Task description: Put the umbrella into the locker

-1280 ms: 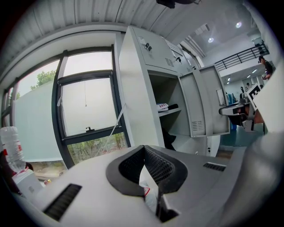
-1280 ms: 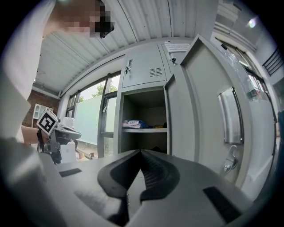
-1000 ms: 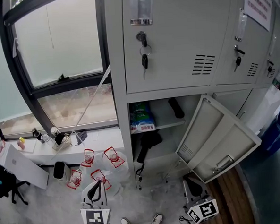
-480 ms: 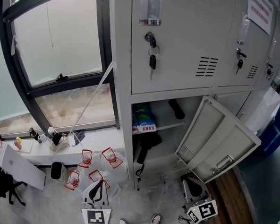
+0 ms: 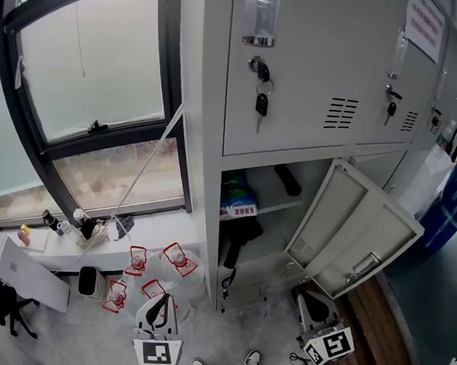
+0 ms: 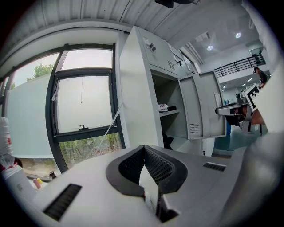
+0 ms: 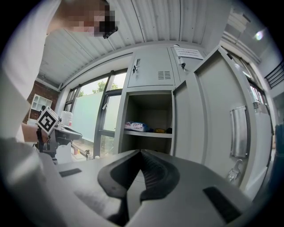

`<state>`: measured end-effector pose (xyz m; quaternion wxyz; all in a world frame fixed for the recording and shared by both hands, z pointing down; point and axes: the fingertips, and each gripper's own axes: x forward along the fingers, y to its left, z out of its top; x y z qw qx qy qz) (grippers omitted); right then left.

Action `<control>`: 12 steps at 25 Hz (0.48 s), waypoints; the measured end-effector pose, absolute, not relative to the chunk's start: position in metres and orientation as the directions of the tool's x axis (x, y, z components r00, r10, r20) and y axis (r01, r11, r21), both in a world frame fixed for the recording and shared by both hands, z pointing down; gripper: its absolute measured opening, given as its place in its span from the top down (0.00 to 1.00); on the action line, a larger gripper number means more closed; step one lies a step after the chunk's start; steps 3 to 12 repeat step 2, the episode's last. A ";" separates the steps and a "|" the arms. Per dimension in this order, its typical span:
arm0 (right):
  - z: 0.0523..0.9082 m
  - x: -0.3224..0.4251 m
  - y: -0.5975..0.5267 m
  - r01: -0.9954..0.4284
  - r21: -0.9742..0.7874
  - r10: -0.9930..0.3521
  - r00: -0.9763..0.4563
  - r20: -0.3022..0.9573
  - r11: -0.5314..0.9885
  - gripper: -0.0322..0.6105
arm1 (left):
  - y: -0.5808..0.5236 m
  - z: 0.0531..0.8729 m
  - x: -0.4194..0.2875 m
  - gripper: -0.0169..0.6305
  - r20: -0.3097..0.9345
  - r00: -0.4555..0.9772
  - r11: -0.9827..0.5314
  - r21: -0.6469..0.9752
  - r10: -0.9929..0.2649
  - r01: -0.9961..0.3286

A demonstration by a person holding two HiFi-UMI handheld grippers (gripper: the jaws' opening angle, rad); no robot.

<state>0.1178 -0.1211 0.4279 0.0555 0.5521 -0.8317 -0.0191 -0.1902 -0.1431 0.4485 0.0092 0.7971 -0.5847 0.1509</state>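
Observation:
The grey locker (image 5: 215,217) has its lower compartment open. A black rolled umbrella-like thing (image 5: 288,179) lies on its upper shelf. A second black bundle (image 5: 239,237) with a dangling strap sits below; which is the umbrella I cannot tell. My left gripper (image 5: 158,316) hangs low in front of the locker, shut and empty, its pads (image 6: 155,166) pressed together. My right gripper (image 5: 317,311) is near the open door's foot, also shut with nothing held, and its black pads (image 7: 153,170) meet at the tip. Each gripper view shows the locker's open shelves (image 6: 167,108) (image 7: 148,133).
The open door (image 5: 355,232) swings out to the right, above my right gripper. Clear water jugs with red handles (image 5: 153,271) crowd the floor left of the locker. Bottles stand on the window sill (image 5: 80,225). A blue-green packet (image 5: 235,194) lies on the shelf. Keys (image 5: 261,102) hang from the upper door.
The head view has turned slightly, so the locker sits further right in the picture. Both grippers stay in place, shut and empty.

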 end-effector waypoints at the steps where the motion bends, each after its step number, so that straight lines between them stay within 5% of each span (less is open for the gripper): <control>1: 0.428 0.116 -0.121 -0.916 0.093 -0.921 -0.384 0.071 0.389 0.92 | -0.143 0.449 -0.191 0.94 0.253 0.272 -0.317 -0.161 -0.929 -0.935; 12: 0.428 0.115 -0.121 -0.917 0.093 -0.921 -0.383 0.071 0.389 0.92 | -0.143 0.450 -0.193 0.94 0.254 0.272 -0.318 -0.159 -0.928 -0.935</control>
